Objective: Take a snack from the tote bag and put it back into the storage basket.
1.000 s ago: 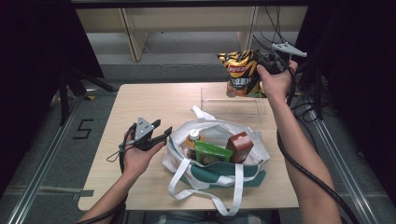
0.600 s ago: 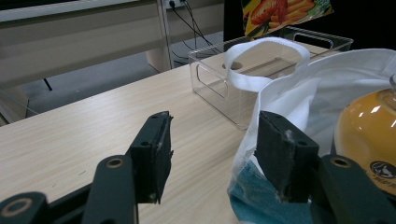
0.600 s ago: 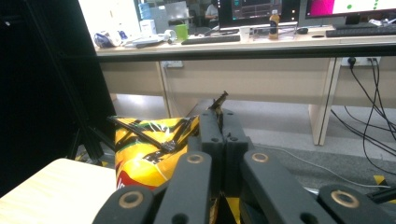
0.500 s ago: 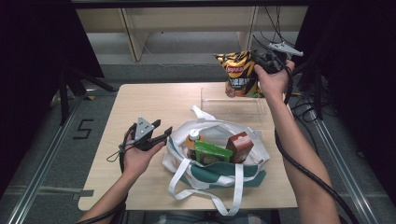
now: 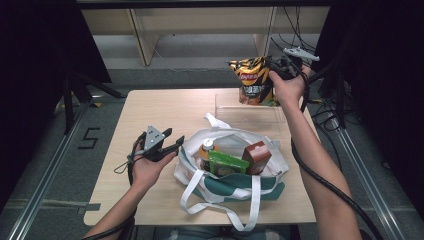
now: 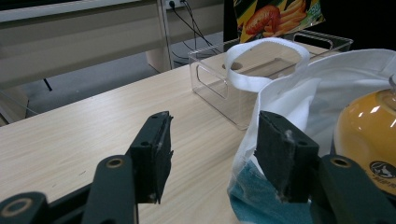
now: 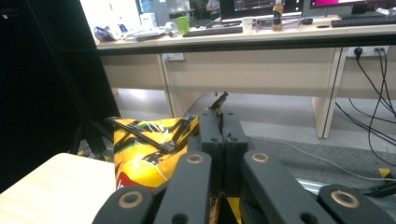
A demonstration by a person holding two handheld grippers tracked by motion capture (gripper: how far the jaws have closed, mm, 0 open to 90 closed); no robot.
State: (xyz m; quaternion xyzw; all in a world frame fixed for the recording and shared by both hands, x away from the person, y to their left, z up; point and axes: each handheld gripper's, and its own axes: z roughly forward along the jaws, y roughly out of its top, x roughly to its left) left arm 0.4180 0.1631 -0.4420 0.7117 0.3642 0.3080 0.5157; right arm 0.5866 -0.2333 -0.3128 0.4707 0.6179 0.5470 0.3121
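My right gripper [image 5: 278, 66] is shut on the top edge of a yellow and black chip bag [image 5: 254, 82] and holds it in the air above the clear plastic bin [image 5: 250, 114] at the table's far right. The right gripper view has the bag [image 7: 149, 154] pinched between the closed jaws of that gripper [image 7: 223, 133]. My left gripper [image 5: 172, 141] rests open on the table beside the white and green tote bag [image 5: 230, 177]. Its fingers [image 6: 154, 154] hold nothing. Inside the tote stand an orange bottle [image 5: 205, 150], a green packet [image 5: 226, 164] and a brown box [image 5: 256, 155].
The clear bin [image 6: 243, 70] sits just behind the tote's white handle [image 6: 268, 51]. Bare tabletop [image 5: 150, 110] lies to the left and far left. A desk [image 7: 261, 56] and cables [image 7: 373, 84] stand beyond the table's far edge.
The right gripper has lifted the chip bag a little higher and further back from the bin. The left gripper has stayed put.
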